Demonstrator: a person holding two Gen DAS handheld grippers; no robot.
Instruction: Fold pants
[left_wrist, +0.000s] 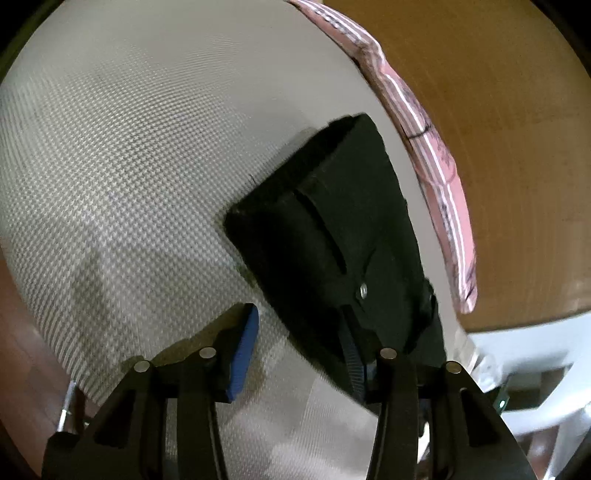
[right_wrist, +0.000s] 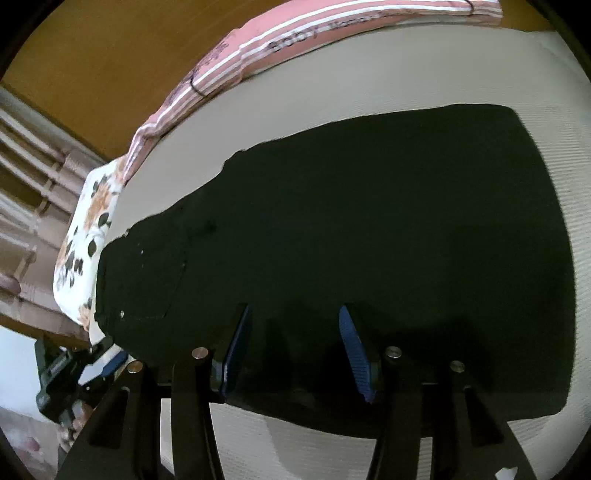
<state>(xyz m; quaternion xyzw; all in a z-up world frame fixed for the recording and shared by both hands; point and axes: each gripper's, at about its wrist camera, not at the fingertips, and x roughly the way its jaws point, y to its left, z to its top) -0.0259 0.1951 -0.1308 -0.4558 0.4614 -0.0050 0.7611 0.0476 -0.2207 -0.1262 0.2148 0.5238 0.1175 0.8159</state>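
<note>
Pants (right_wrist: 351, 240) lying flat on white mattress (right_wrist: 406, 81), black, w/ pink striped cloth (right_wrist: 258, 48) along far edge.
Left gripper (left_wrist: 303, 354) sitting unclenched at the waistband, nothing pinched; right gripper (right_wrist: 291, 350) hovering released over the fabric. No containers around.

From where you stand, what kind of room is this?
Probably a bedroom: black pants lie on a white textured bedcover, with a pink striped cloth and a floral pillow along its edge.

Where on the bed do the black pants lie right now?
In the right wrist view, the black pants lie flat on the pale mattress, near the pink striped cloth.
</note>
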